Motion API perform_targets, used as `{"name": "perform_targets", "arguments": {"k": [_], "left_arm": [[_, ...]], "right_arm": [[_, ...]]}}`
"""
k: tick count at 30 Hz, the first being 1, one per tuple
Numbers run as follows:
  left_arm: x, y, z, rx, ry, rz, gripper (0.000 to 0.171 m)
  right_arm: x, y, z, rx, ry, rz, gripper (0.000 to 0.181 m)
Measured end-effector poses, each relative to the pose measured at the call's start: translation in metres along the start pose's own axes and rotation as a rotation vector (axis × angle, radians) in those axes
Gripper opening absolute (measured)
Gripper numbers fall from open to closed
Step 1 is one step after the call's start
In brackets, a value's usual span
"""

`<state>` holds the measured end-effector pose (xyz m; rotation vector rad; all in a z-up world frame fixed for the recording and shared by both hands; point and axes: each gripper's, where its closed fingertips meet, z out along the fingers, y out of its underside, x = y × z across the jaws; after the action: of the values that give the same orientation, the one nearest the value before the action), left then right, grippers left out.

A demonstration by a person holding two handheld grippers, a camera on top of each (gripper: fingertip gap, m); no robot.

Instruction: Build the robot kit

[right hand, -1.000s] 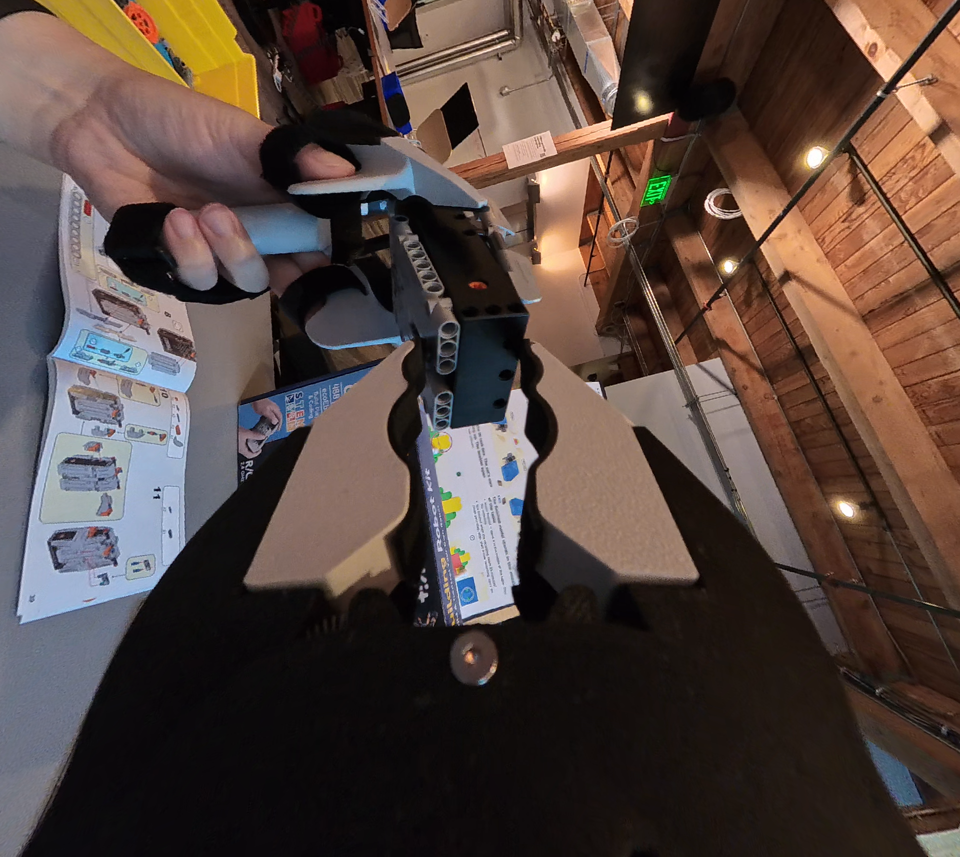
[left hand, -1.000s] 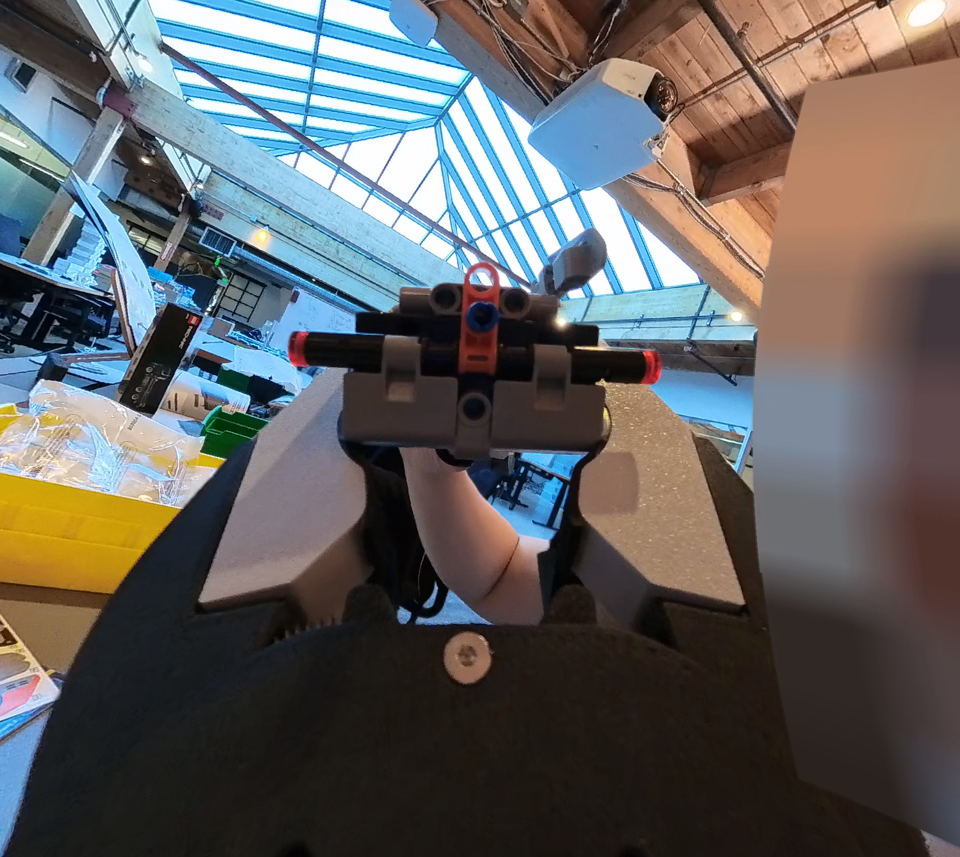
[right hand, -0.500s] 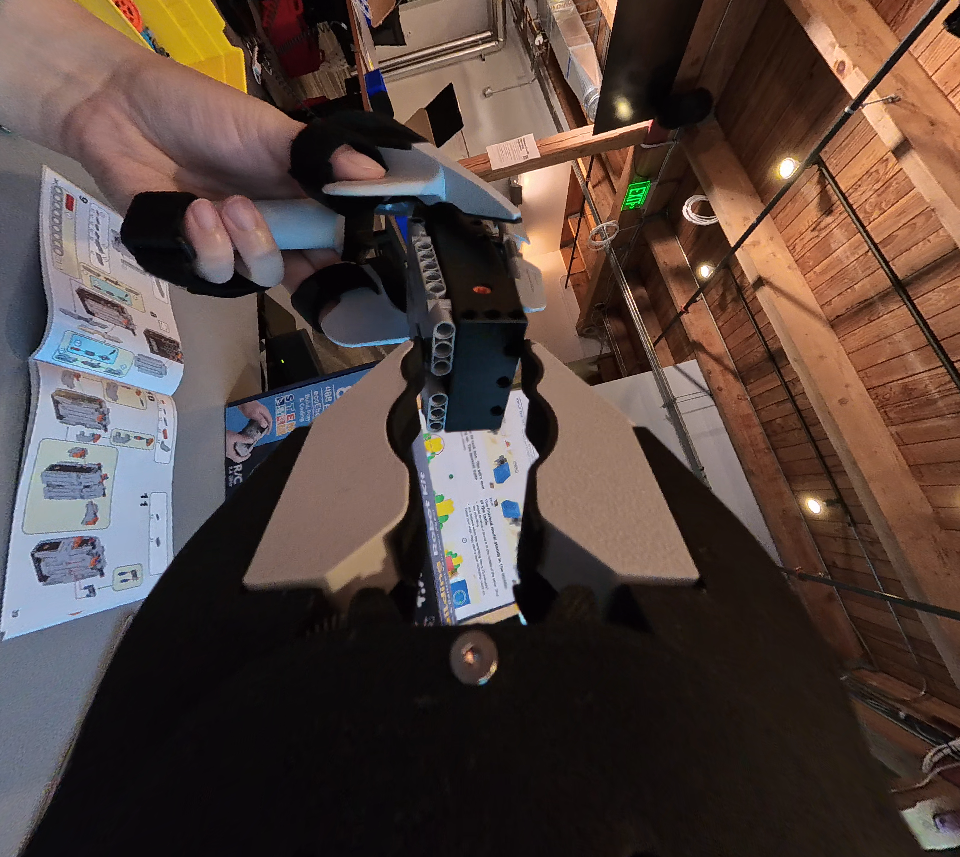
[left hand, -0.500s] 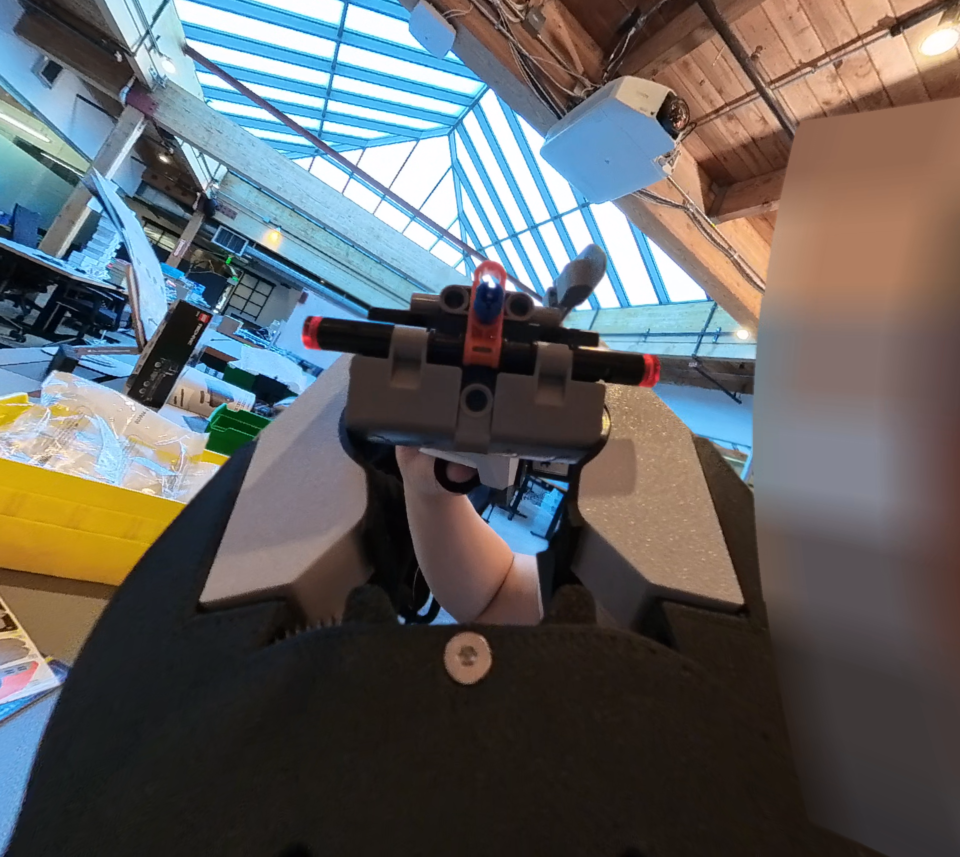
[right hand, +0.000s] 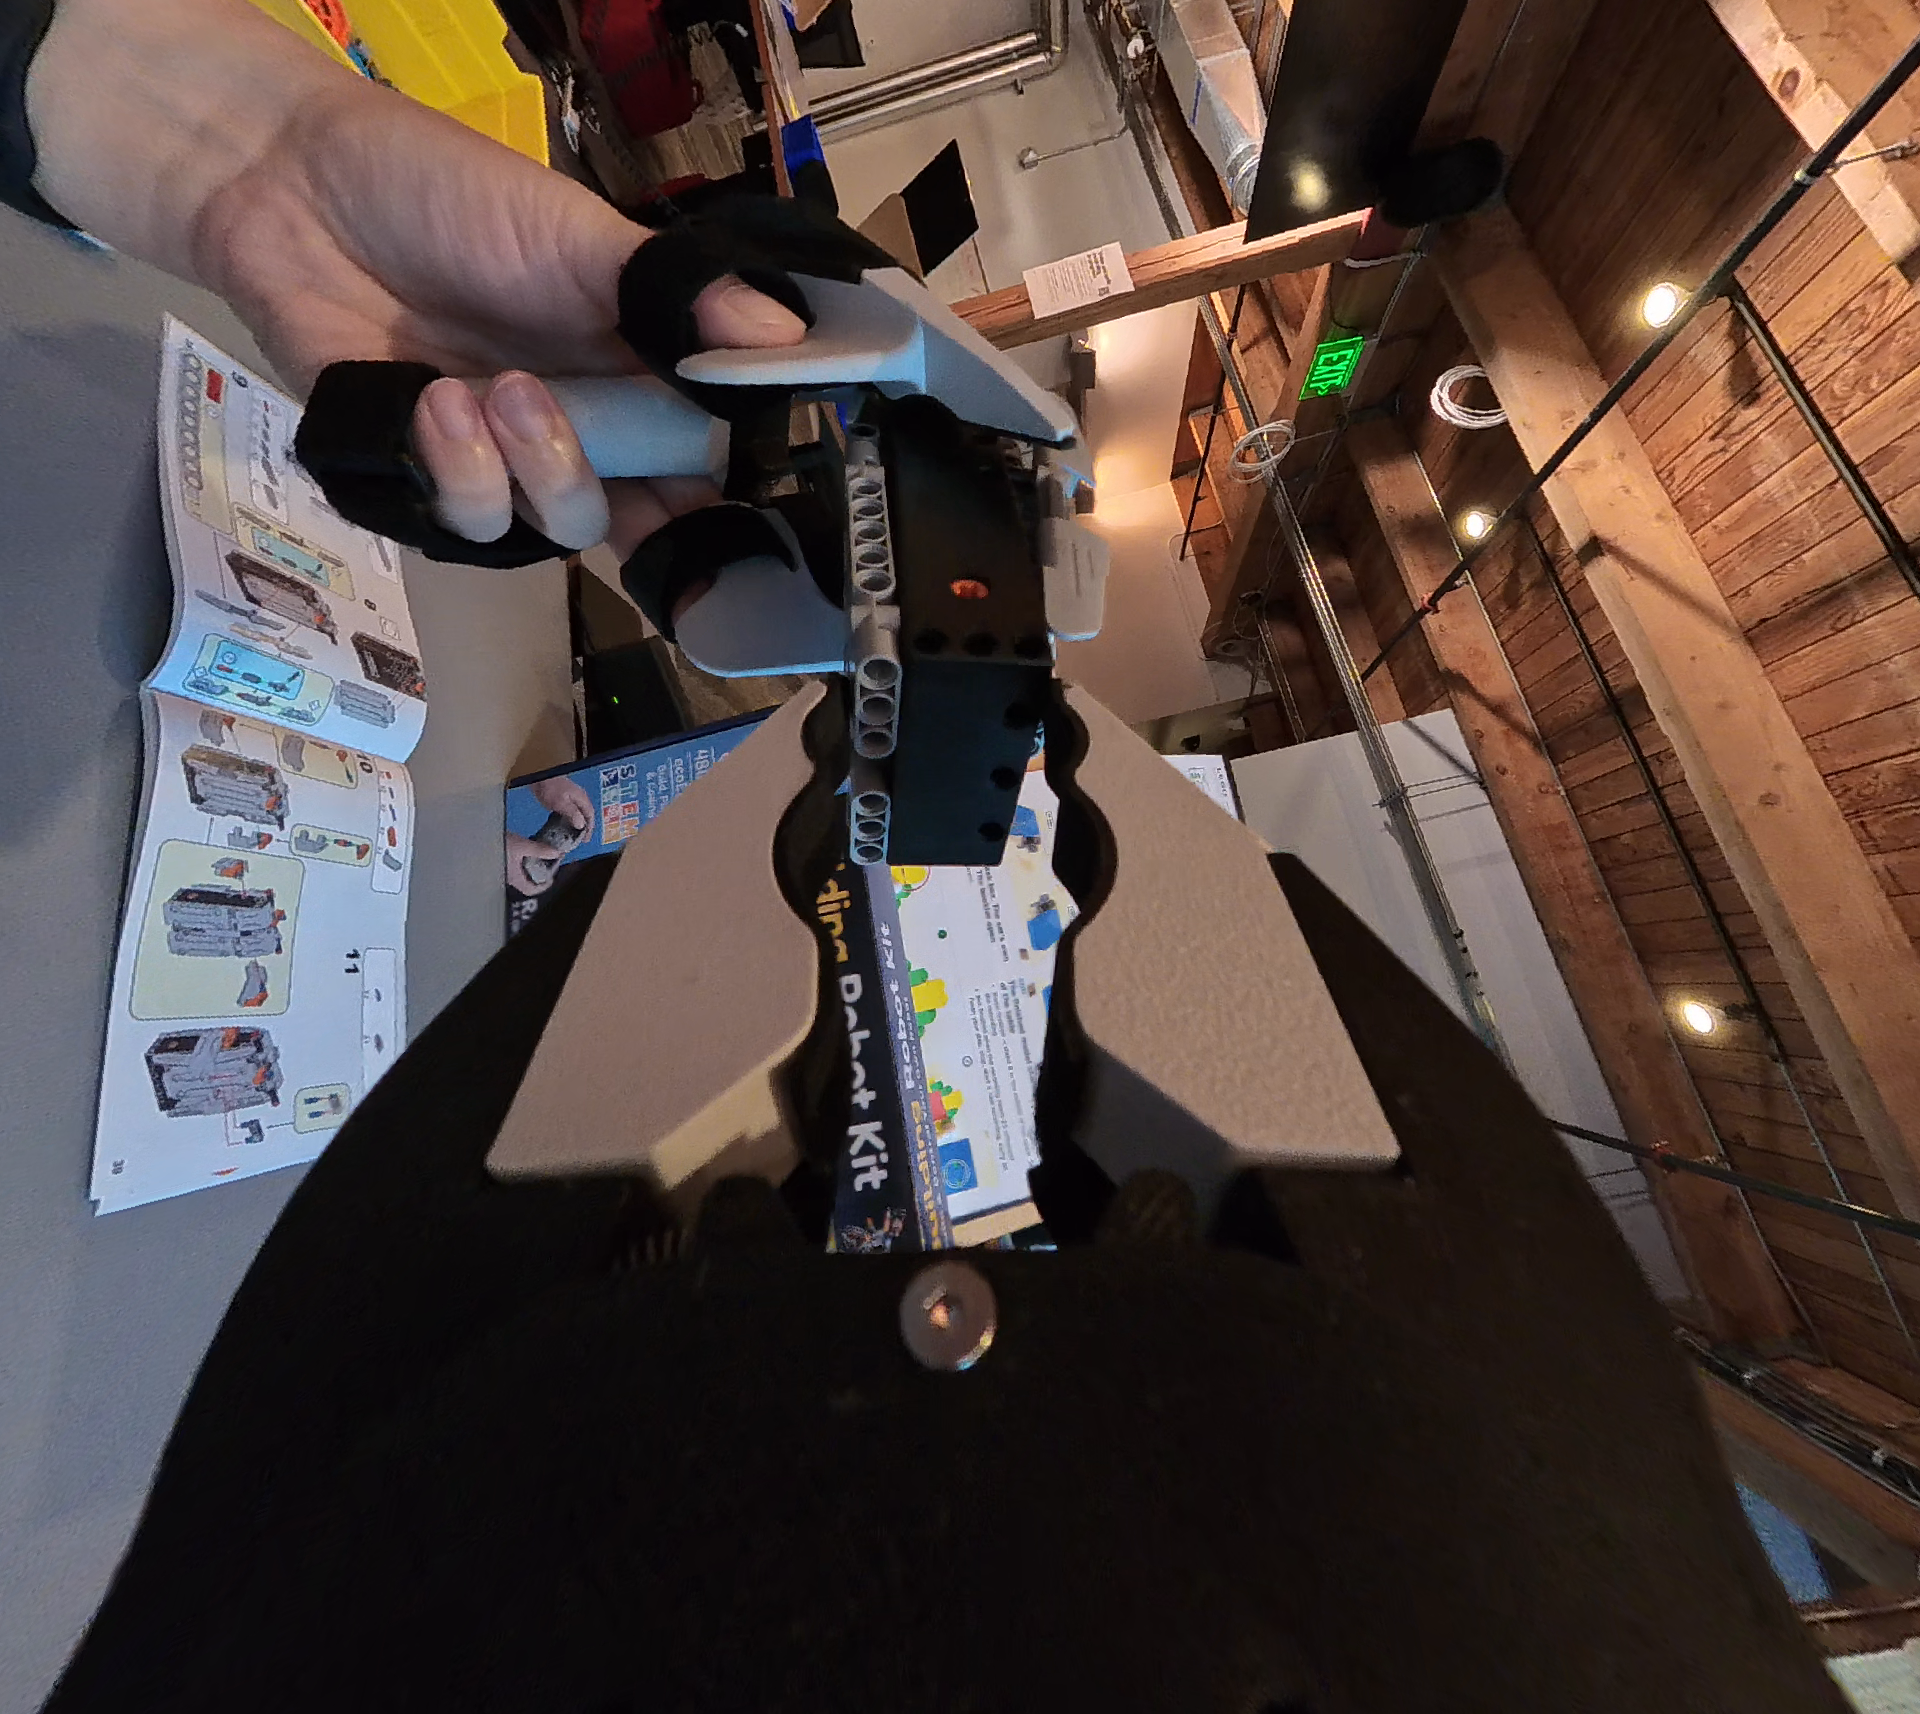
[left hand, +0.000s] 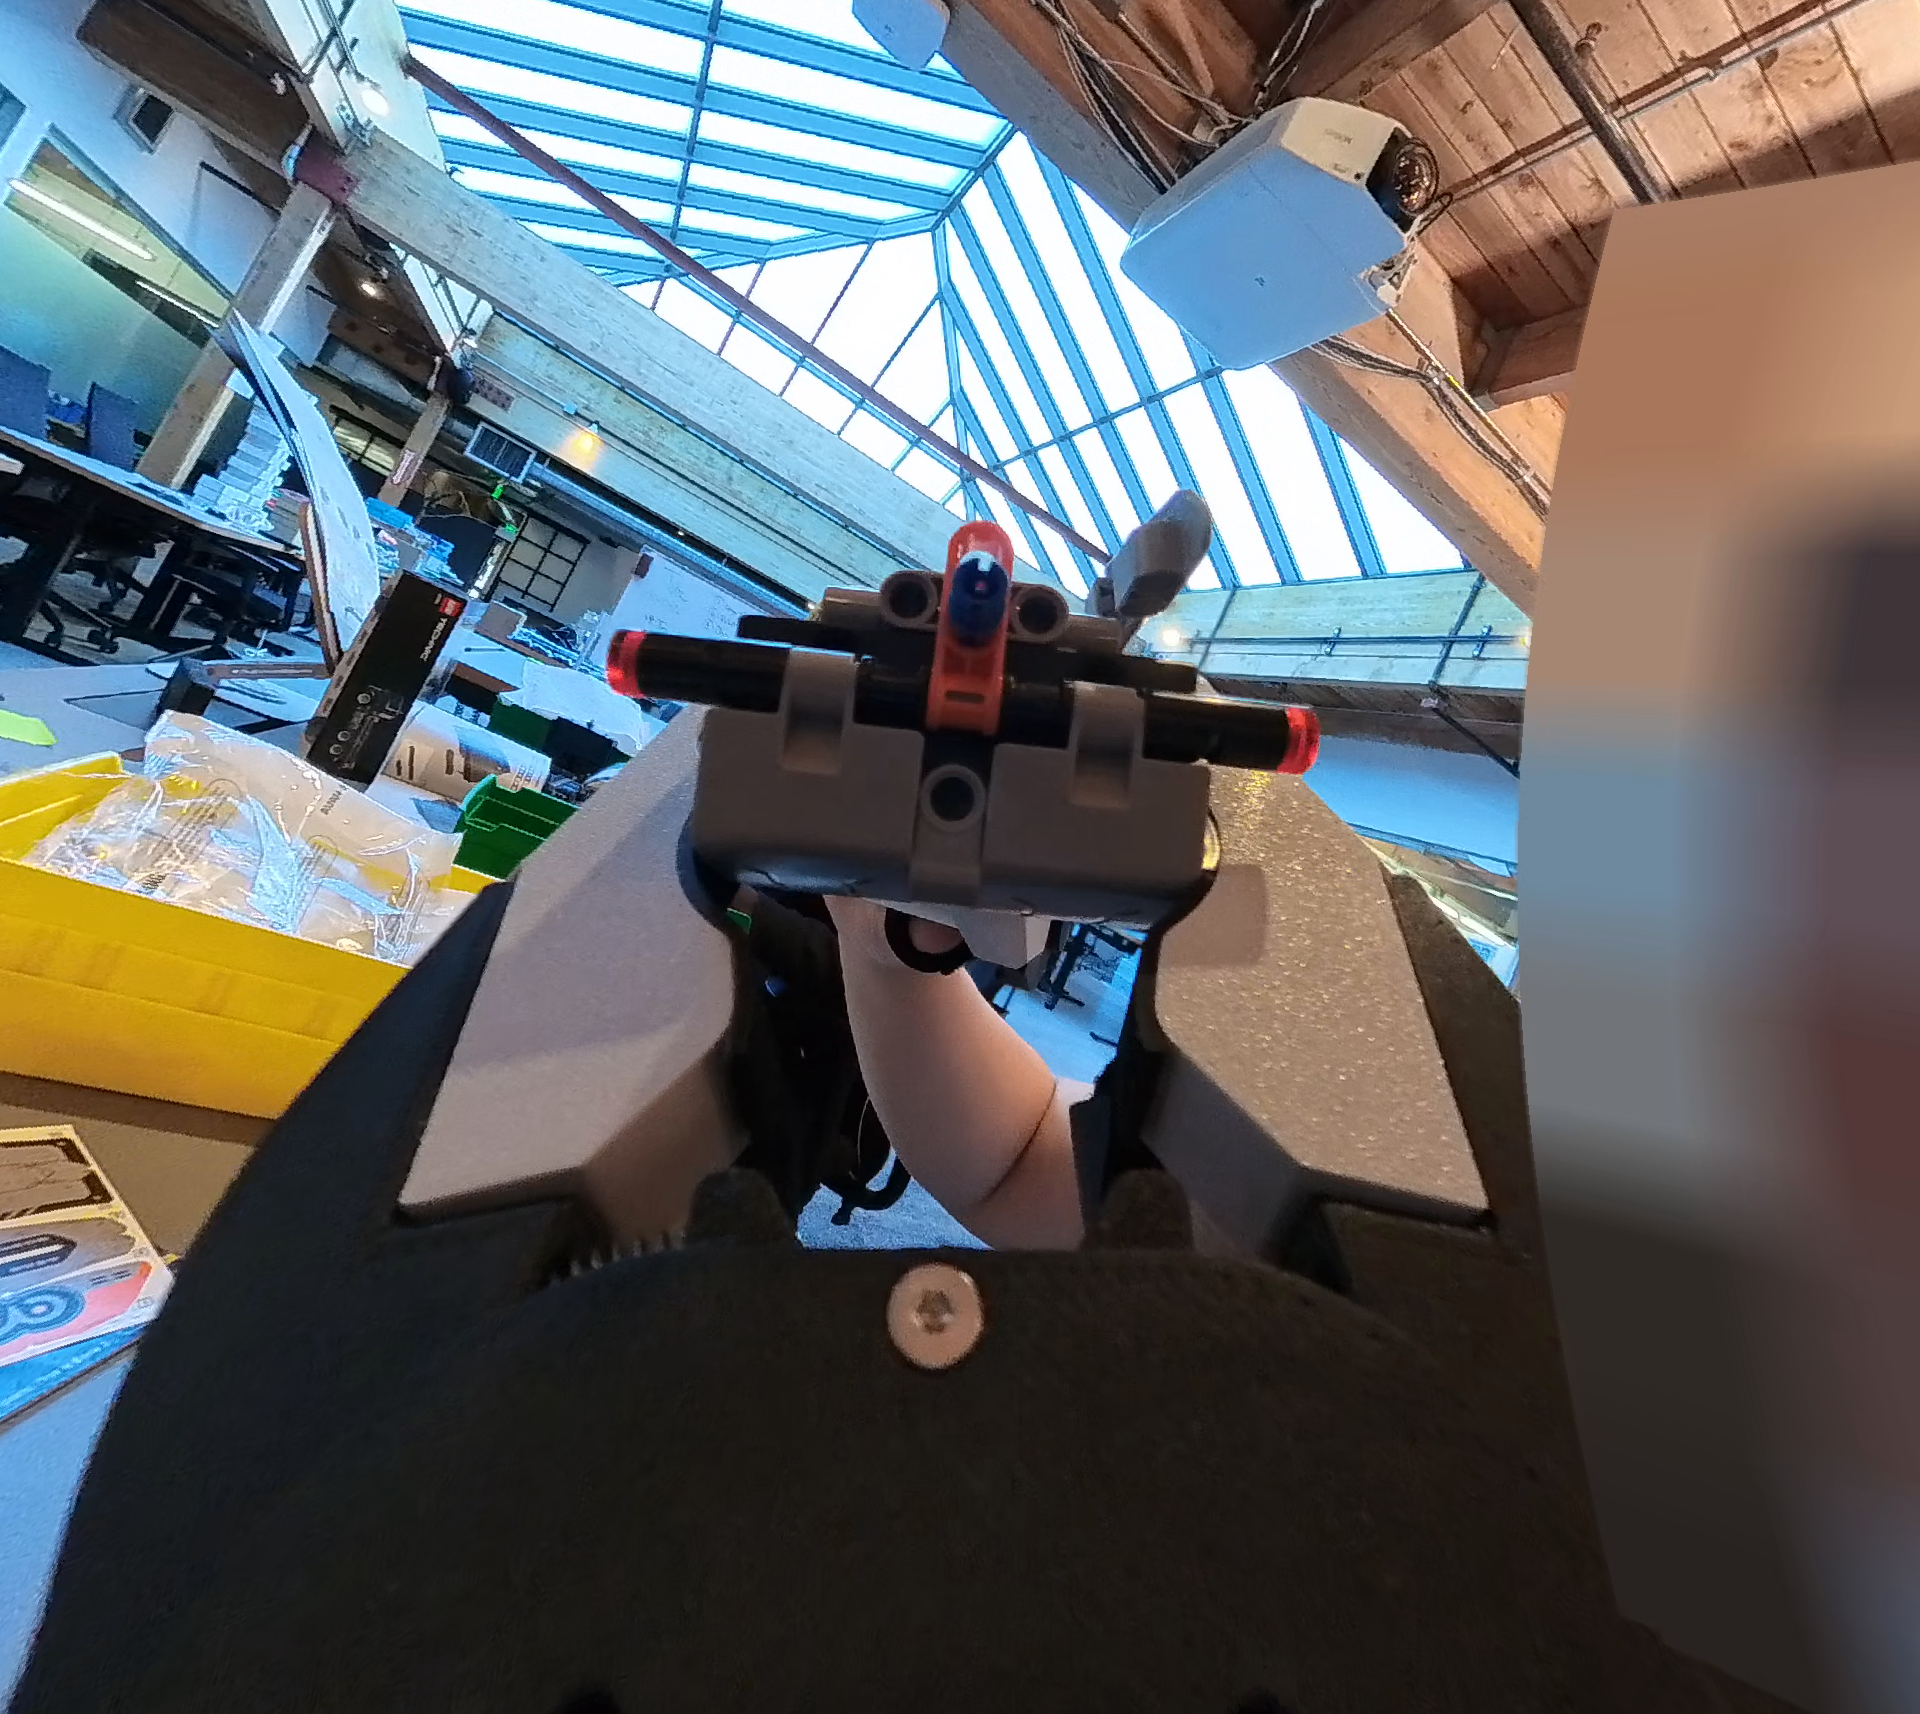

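Note:
A brick assembly (left hand: 951, 791) of grey blocks carries black axles with red ends and an orange connector with a blue pin. My left gripper (left hand: 951, 843) is shut on its grey block and holds it up in the air. My right gripper (right hand: 943, 708) is shut on the same assembly (right hand: 966, 542), on its black block and grey holed beam. In the right wrist view a person's hand (right hand: 364, 210) holds the left gripper, whose grey fingers (right hand: 883, 355) clamp the assembly's far end. A right gripper finger (left hand: 1153, 568) shows behind the assembly in the left wrist view.
A yellow bin (left hand: 156, 989) with clear plastic bags stands at the left, with a black box (left hand: 405, 688) and a green bin (left hand: 509, 823) beyond it. An open instruction booklet (right hand: 260, 781) and a blue kit box (right hand: 623, 791) lie on the grey table (right hand: 62, 833). My two grippers' fingertips are within a few centimetres of each other.
The assembly has tilted slightly clockwise in the left wrist view and both views have shifted a little. Both grippers have kept their hold.

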<state>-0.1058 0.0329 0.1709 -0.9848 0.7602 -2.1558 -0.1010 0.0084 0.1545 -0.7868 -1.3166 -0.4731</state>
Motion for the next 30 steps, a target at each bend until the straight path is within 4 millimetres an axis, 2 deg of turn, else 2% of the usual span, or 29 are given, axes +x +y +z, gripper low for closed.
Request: {"name": "perform_targets", "arguments": {"k": [11, 16, 19, 30], "left_arm": [[0.009, 0.000, 0.002, 0.023, 0.061, 0.029, 0.079], [0.014, 0.007, 0.005, -0.009, 0.093, 0.023, 0.084], [0.018, 0.009, 0.007, -0.017, 0.122, -0.003, 0.083], [0.020, 0.011, 0.010, -0.025, 0.116, 0.020, 0.085]], "right_arm": [[0.005, -0.004, -0.003, 0.029, 0.016, 0.088, 0.038], [0.004, -0.003, -0.003, 0.004, 0.049, 0.013, 0.044], [0.006, -0.008, -0.008, 0.012, 0.075, -0.027, 0.037], [0.003, -0.009, -0.015, 0.024, 0.151, -0.091, 0.037]]}}
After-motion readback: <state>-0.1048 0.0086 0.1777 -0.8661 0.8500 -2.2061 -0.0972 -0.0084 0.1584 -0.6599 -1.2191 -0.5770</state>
